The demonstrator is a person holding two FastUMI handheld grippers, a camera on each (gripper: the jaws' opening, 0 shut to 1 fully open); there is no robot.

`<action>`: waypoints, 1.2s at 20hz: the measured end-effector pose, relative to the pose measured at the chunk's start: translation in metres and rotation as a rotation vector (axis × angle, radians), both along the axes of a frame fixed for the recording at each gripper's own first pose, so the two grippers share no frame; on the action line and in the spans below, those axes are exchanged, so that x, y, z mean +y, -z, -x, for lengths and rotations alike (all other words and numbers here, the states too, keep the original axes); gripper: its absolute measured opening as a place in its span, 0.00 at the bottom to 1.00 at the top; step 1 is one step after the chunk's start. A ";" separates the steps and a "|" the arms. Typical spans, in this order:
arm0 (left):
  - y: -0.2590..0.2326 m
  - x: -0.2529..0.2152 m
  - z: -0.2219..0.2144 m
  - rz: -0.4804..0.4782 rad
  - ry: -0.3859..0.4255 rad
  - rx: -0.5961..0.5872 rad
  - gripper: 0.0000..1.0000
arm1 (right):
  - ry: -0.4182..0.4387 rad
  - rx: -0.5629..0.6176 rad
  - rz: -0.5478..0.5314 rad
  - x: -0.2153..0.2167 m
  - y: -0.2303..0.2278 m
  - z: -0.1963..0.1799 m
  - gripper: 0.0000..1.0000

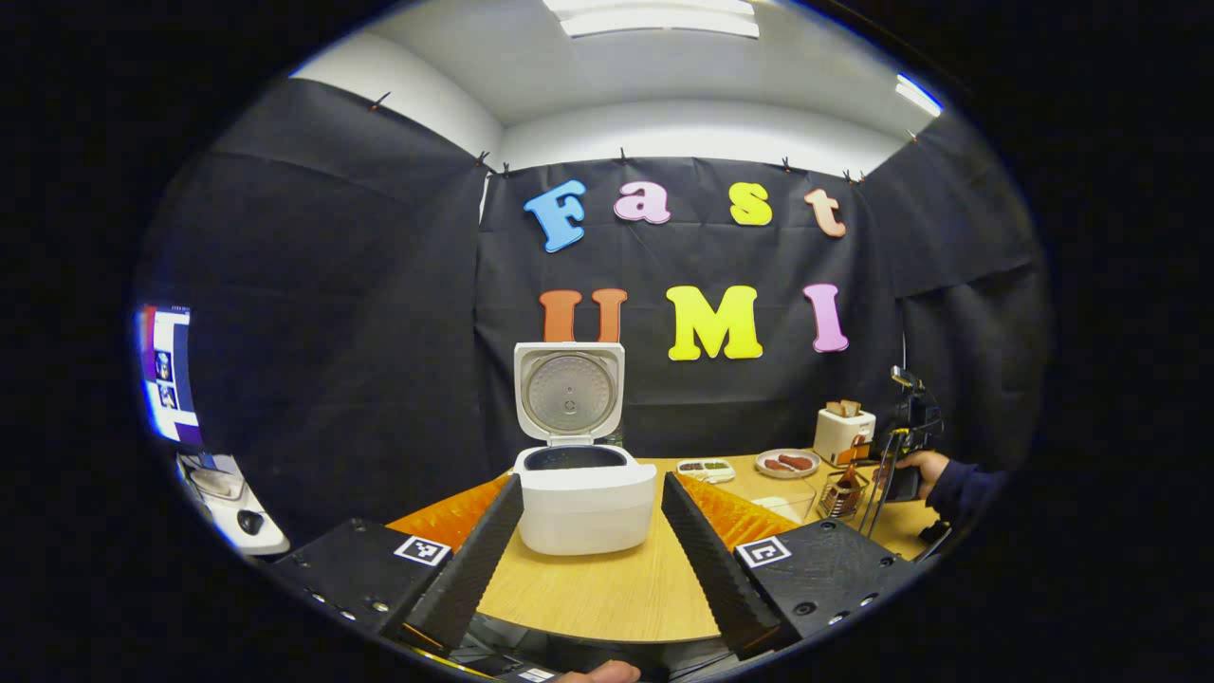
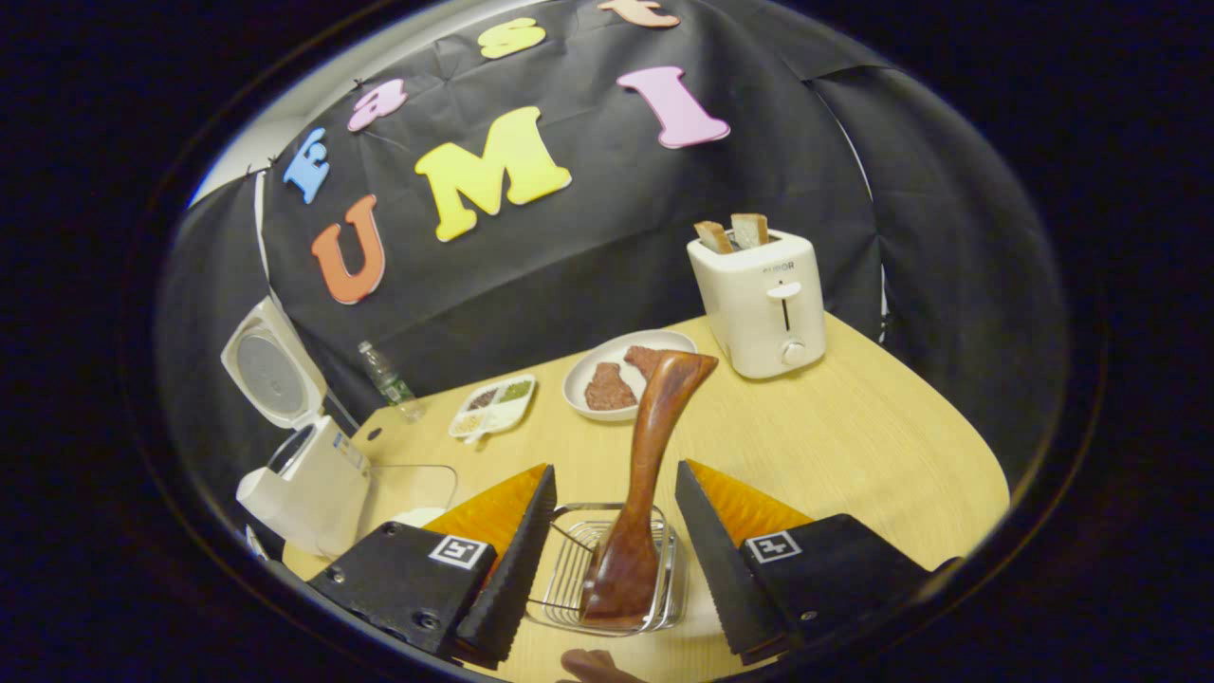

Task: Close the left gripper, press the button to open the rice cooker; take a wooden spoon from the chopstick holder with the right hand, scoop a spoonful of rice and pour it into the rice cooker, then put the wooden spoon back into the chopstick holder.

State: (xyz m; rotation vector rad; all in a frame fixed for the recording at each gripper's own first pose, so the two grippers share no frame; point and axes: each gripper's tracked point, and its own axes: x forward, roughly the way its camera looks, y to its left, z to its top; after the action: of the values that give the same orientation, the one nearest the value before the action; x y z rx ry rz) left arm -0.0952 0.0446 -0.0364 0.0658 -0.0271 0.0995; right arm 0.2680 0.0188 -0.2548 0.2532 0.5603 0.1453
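Wooden spoon [image 2: 645, 474], lower centre in the chopstick holder [image 2: 569, 579], we judge stiff and light; right gripper [image 2: 607, 531] spread around it, we'd pinch mid-handle; left gripper [image 1: 588, 541] released.

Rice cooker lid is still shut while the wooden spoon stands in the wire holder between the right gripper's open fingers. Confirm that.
Not quite: the rice cooker lid stands open, as the left gripper view shows. The wooden spoon does stand in the wire holder, between the right gripper's open fingers.

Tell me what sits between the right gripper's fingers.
In the right gripper view, the wooden spoon stands in the wire chopstick holder between the open right gripper fingers; neither finger touches it.
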 end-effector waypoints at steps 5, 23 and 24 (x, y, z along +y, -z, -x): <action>-0.001 -0.004 -0.001 0.003 0.026 -0.006 0.95 | 0.012 0.016 -0.005 0.001 0.005 -0.016 0.79; 0.022 0.013 0.009 0.017 0.032 0.018 0.96 | 0.019 -0.317 0.151 0.024 -0.137 0.033 0.11; 0.023 0.014 0.010 0.016 0.032 0.016 0.96 | 0.014 -0.336 0.162 0.033 -0.145 0.039 0.12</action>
State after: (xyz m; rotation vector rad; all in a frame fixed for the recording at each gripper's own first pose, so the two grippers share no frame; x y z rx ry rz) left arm -0.1053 0.0586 -0.0590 0.0506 -0.0111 0.0669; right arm 0.2294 0.0515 -0.1098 0.0720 0.2348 0.1251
